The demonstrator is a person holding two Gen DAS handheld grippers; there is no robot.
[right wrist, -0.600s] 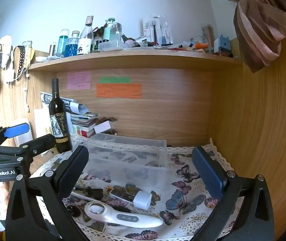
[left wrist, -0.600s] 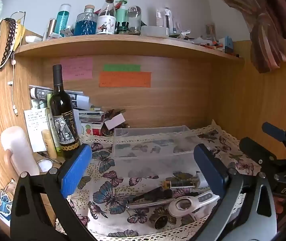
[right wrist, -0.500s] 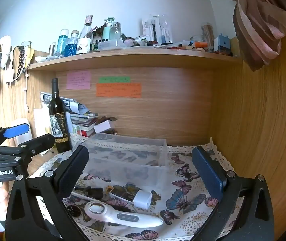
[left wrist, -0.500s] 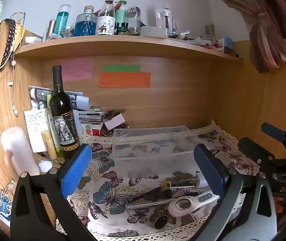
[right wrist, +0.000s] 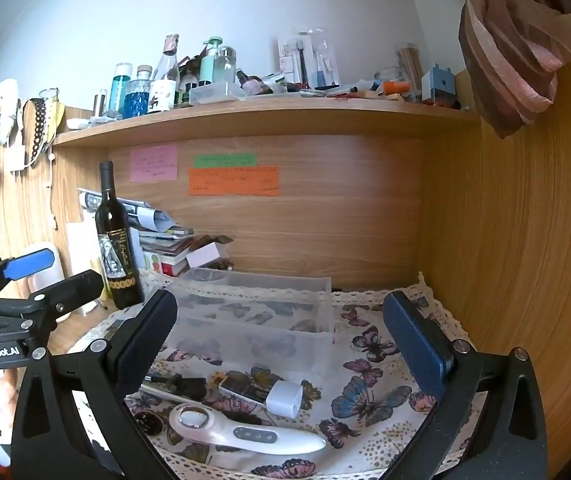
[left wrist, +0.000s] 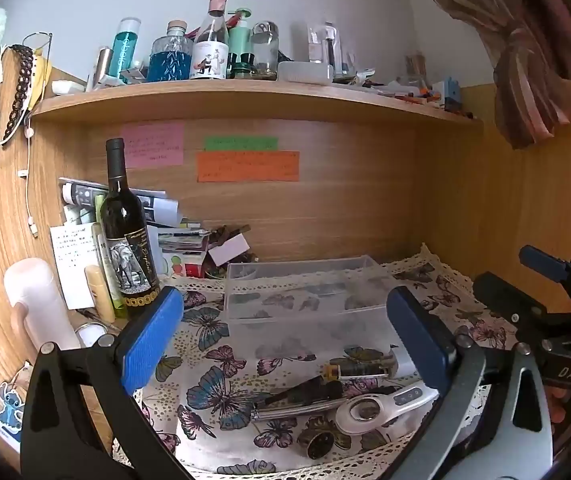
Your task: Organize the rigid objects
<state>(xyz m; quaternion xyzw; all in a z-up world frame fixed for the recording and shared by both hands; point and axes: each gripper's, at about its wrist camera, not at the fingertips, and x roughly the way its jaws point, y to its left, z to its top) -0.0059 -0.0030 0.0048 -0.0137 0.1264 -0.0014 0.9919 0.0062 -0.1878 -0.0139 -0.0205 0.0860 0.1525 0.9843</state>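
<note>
On the butterfly cloth lie a white handheld device (right wrist: 245, 430) (left wrist: 381, 406), a dark patterned tube with a white cap (right wrist: 261, 390) (left wrist: 359, 369), a black and silver tool (left wrist: 301, 398) (right wrist: 177, 384) and a small round brass piece (left wrist: 317, 442). A clear plastic box (left wrist: 305, 300) (right wrist: 253, 320) stands behind them. My left gripper (left wrist: 285, 340) is open and empty above the items. My right gripper (right wrist: 281, 340) is open and empty, also above them.
A wine bottle (left wrist: 125, 236) (right wrist: 115, 240) stands at the back left beside papers and books. A white cylinder (left wrist: 37, 300) stands at far left. A shelf (left wrist: 245, 100) full of bottles hangs overhead. A wooden wall (right wrist: 517, 240) closes the right side.
</note>
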